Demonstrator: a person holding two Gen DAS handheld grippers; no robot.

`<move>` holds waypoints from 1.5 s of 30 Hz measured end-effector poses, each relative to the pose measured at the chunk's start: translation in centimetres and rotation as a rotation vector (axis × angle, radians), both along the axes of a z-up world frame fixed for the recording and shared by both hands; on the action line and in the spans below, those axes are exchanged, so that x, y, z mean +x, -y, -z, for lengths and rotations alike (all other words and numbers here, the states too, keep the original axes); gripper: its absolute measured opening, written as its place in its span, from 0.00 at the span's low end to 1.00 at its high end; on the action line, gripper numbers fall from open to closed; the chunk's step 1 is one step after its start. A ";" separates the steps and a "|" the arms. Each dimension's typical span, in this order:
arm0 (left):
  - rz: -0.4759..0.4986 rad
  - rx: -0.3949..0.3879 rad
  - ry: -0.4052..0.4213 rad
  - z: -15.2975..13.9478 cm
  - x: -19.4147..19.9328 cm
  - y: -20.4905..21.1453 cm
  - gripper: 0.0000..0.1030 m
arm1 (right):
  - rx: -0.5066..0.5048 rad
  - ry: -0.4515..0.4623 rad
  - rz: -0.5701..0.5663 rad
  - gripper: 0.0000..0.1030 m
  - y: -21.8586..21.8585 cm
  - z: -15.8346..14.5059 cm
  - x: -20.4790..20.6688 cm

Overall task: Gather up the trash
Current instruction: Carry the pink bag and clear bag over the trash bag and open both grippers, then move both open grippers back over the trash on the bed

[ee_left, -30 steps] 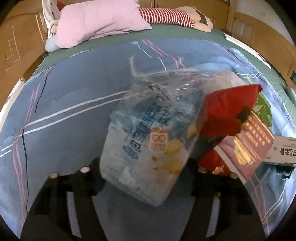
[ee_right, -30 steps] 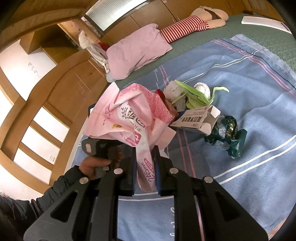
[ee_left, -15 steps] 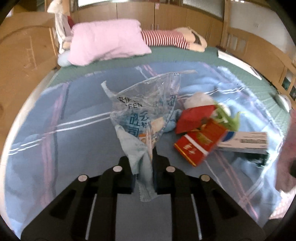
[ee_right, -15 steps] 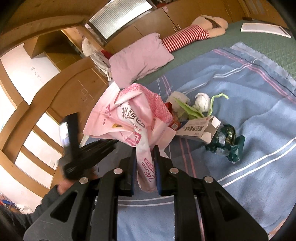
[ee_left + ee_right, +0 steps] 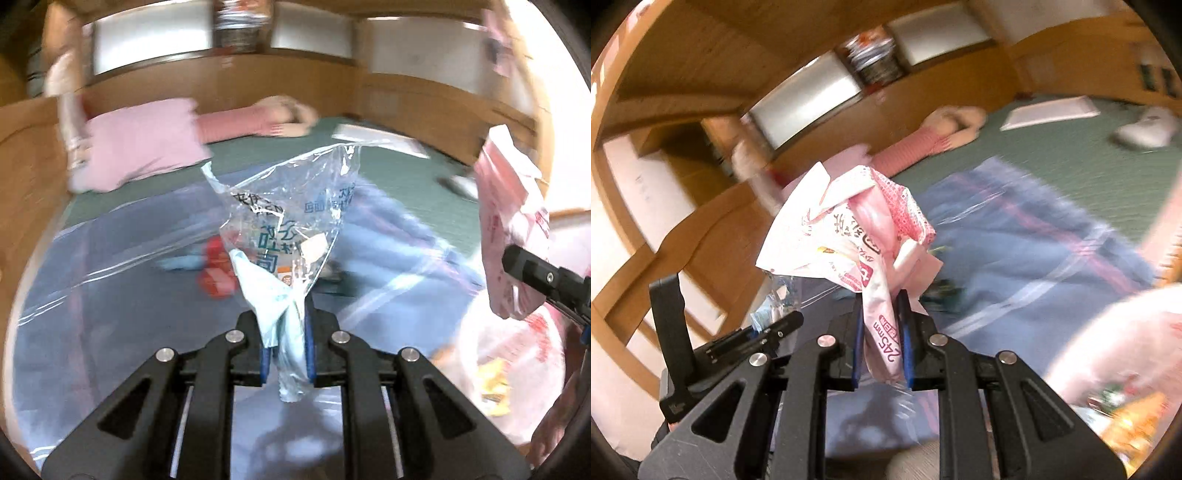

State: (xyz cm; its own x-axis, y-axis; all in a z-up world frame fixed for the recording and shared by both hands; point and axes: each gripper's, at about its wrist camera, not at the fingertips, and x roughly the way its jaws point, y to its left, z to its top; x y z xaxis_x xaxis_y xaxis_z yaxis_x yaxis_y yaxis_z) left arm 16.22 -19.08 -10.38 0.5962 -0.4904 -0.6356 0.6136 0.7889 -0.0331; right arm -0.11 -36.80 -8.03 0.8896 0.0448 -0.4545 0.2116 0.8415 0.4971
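Note:
My left gripper point(image 5: 284, 332) is shut on a clear plastic wrapper with blue print point(image 5: 291, 225) and holds it up above the blue blanket point(image 5: 110, 295). My right gripper point(image 5: 882, 325) is shut on a crumpled pink and white wrapper point(image 5: 849, 236), also lifted; that wrapper shows at the right of the left wrist view point(image 5: 509, 229). A white trash bag with scraps inside point(image 5: 509, 362) sits at the lower right, and shows in the right wrist view point(image 5: 1119, 350). Red trash point(image 5: 214, 273) lies blurred on the blanket behind the clear wrapper.
The blanket lies on a green mat point(image 5: 388, 173) with a pink pillow point(image 5: 140, 147) and a striped doll point(image 5: 258, 118) at the back. Wooden cabinets point(image 5: 701, 229) line the walls. The left tool's body point(image 5: 713, 347) is close beside my right gripper.
Both grippers have lifted and tilted up with their wrappers, moving right toward the white bag, which has come into view. The pile on the blanket has dropped back. Views are motion-blurred.

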 end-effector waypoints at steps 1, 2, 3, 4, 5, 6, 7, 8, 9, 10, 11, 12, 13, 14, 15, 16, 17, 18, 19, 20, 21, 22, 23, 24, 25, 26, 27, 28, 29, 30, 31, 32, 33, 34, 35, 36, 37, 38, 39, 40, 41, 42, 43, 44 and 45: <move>0.040 -0.008 -0.009 -0.1 -1.5 1.5 0.15 | -0.012 -0.003 0.044 0.18 0.6 -0.4 -2.2; 0.079 -0.013 -0.021 -0.1 -2.9 2.9 0.15 | -0.019 -0.009 0.075 0.18 1.1 -0.6 -3.7; 0.110 -0.017 -0.029 -0.2 -4.1 4.0 0.15 | -0.030 -0.016 0.129 0.18 1.8 -0.9 -6.3; 0.148 -0.019 -0.037 -0.1 -5.7 5.5 0.15 | -0.037 -0.021 0.161 0.18 2.2 -1.1 -7.8; 0.186 -0.020 -0.043 0.0 -7.1 6.9 0.15 | -0.042 -0.025 0.188 0.18 2.6 -1.1 -9.2; 0.220 -0.019 -0.046 0.1 -8.3 8.1 0.15 | -0.048 -0.032 0.237 0.18 3.2 -1.2 -11.5; 0.257 -0.014 -0.047 0.3 -9.8 9.6 0.15 | -0.050 -0.036 0.265 0.18 3.6 -1.2 -12.8; 0.291 -0.006 -0.050 0.5 -11.2 11.0 0.15 | -0.049 -0.039 0.291 0.18 4.0 -1.1 -14.2; 0.316 -0.002 -0.051 0.7 -12.0 12.0 0.15 | -0.051 -0.044 0.327 0.18 4.5 -1.1 -16.1; 0.344 0.008 -0.054 1.0 -13.3 13.3 0.15 | -0.055 -0.048 0.347 0.18 4.8 -1.0 -17.1; 0.366 0.018 -0.054 1.4 -14.4 14.5 0.15 | -0.058 -0.049 0.367 0.18 5.0 -1.0 -18.1; 0.386 0.028 -0.056 1.7 -15.2 15.3 0.15 | -0.061 -0.049 0.389 0.18 5.3 -1.0 -19.2; 0.407 0.042 -0.062 2.2 -15.9 16.2 0.15 | -0.063 -0.048 0.410 0.18 5.5 -1.0 -20.4; 0.424 0.055 -0.070 2.7 -16.9 17.1 0.15 | -0.062 -0.046 0.426 0.18 5.8 -0.9 -21.0; 0.440 0.072 -0.082 3.3 -17.6 18.0 0.15 | -0.058 -0.042 0.440 0.18 6.0 -0.8 -21.8; 0.449 0.084 -0.086 3.6 -18.0 18.5 0.15 | -0.055 -0.040 0.451 0.18 6.3 -0.7 -22.4; 0.458 0.102 -0.085 4.1 -18.4 19.1 0.17 | -0.054 -0.038 0.462 0.18 6.6 -0.6 -22.8; 0.460 0.118 -0.085 4.5 -18.6 19.6 0.19 | -0.050 -0.034 0.474 0.18 7.0 -0.4 -23.5; 0.457 0.137 -0.079 4.9 -19.1 20.2 0.26 | -0.046 -0.032 0.478 0.18 7.0 -0.3 -23.7; 0.458 0.145 -0.077 5.1 -19.0 20.3 0.43 | -0.044 -0.032 0.482 0.18 7.2 -0.2 -23.9; 0.458 0.152 -0.076 5.2 -19.4 20.7 0.51 | -0.042 -0.031 0.488 0.18 7.3 0.0 -24.3; 0.454 0.152 -0.068 5.3 -19.7 20.7 0.54 | -0.038 -0.032 0.491 0.18 7.4 0.0 -24.2; 0.453 0.157 -0.062 5.3 -19.9 20.8 0.56 | -0.034 -0.033 0.492 0.18 7.5 0.2 -24.3; 0.453 0.163 -0.064 5.4 -20.0 20.9 0.59 | -0.028 -0.033 0.496 0.18 7.8 0.5 -24.5; 0.447 0.168 -0.072 5.4 -19.9 21.0 0.62 | -0.023 -0.032 0.497 0.18 7.7 0.5 -24.7; 0.440 0.167 -0.074 5.3 -19.8 21.0 0.65 | -0.019 -0.031 0.497 0.18 7.9 0.6 -24.9; 0.431 0.164 -0.075 5.1 -19.6 20.9 0.68 | -0.019 -0.032 0.496 0.18 8.0 0.7 -24.8; 0.417 0.158 -0.077 4.9 -19.4 20.7 0.74 | -0.018 -0.033 0.493 0.18 8.1 0.7 -24.7; 0.405 0.150 -0.078 4.7 -19.1 20.4 0.77 | -0.018 -0.036 0.488 0.18 8.2 0.8 -24.7; 0.396 0.145 -0.076 4.5 -19.0 20.2 0.77 | -0.019 -0.043 0.480 0.18 8.3 1.0 -24.5; 0.379 0.145 -0.063 4.2 -18.7 19.8 0.77 | -0.019 -0.049 0.477 0.19 8.2 0.9 -24.0; 0.370 0.144 -0.054 4.0 -18.6 19.5 0.77 | -0.019 -0.053 0.473 0.20 8.2 1.1 -23.8; 0.360 0.142 -0.043 3.7 -18.4 19.1 0.77 | -0.015 -0.059 0.468 0.20 8.3 1.3 -23.5; 0.345 0.138 -0.028 3.3 -18.1 18.6 0.77 | -0.009 -0.066 0.462 0.20 8.3 1.5 -23.2; 0.328 0.131 -0.014 2.9 -17.8 18.1 0.77 | -0.004 -0.074 0.456 0.20 8.4 1.8 -22.9; 0.315 0.125 -0.006 2.5 -17.6 17.6 0.77 | -0.001 -0.088 0.448 0.20 8.5 2.1 -22.4; 0.296 0.119 0.000 2.2 -17.2 17.1 0.77 | -0.004 -0.102 0.442 0.21 8.6 2.3 -21.8; 0.279 0.115 0.002 1.7 -16.8 16.6 0.77 | -0.009 -0.116 0.434 0.21 8.6 2.5 -21.3; 0.267 0.108 0.002 1.4 -16.4 16.2 0.77 | -0.013 -0.140 0.419 0.24 8.6 2.9 -20.6; 0.251 0.099 0.004 1.1 -16.1 15.6 0.77 | -0.017 -0.172 0.405 0.34 8.7 3.2 -19.8; 0.237 0.092 0.011 0.8 -15.8 15.2 0.77 | -0.020 -0.204 0.396 0.42 8.6 3.4 -19.1; 0.228 0.088 0.015 0.5 -15.5 14.8 0.77 | -0.026 -0.246 0.399 0.62 8.6 3.8 -18.4; 0.215 0.085 0.019 0.3 -15.1 14.2 0.77 | -0.028 -0.257 0.400 0.73 8.4 3.9 -18.0; 0.206 0.084 0.020 0.1 -14.9 13.9 0.77 | -0.030 -0.257 0.397 0.74 8.3 4.0 -17.8; 0.195 0.081 0.020 0.0 -14.6 13.5 0.77 | -0.035 -0.253 0.395 0.74 8.1 3.9 -17.6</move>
State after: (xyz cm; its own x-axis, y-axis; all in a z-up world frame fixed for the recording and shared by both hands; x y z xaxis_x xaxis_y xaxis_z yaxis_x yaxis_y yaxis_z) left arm 1.63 -32.59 -10.37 0.5075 -0.5460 -0.6666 0.7551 0.6544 0.0388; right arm -17.75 -44.86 -11.97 0.6967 -0.2939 -0.6544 0.6296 0.6878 0.3614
